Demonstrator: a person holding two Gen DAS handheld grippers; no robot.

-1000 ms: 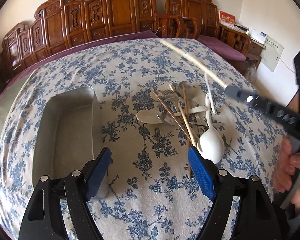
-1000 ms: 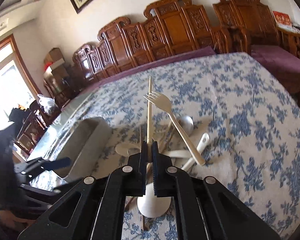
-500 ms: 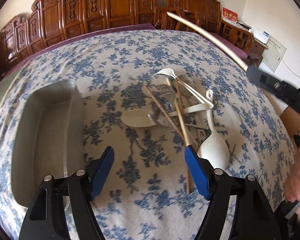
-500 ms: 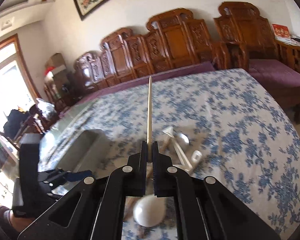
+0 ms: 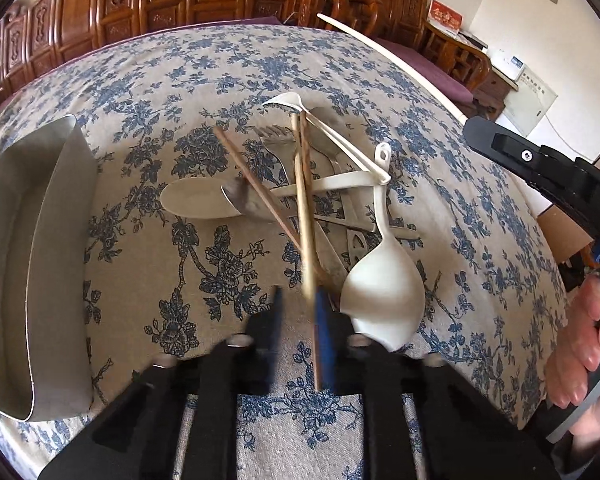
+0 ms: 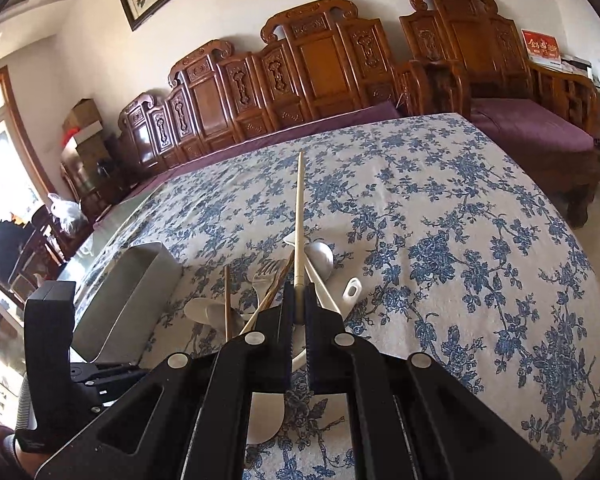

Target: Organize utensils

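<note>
**2 grippers, 1 chopstick each**

Your right gripper is clamped on 1 pale chopstick, raised above the pile. Your left gripper has its fingers narrowed around 1 bamboo chopstick still lying in the heap; contact is blurred. On the floral tablecloth remain 1 brown chopstick, 2 white spoons and 1 metal tray at left.

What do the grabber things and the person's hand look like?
Both grabbers are chunky black plastic with round silver screws. The left gripper has blue pads on its fingers. The right gripper has black ridged pads. A bare hand shows, with no glove; no sleeve is visible.
</note>
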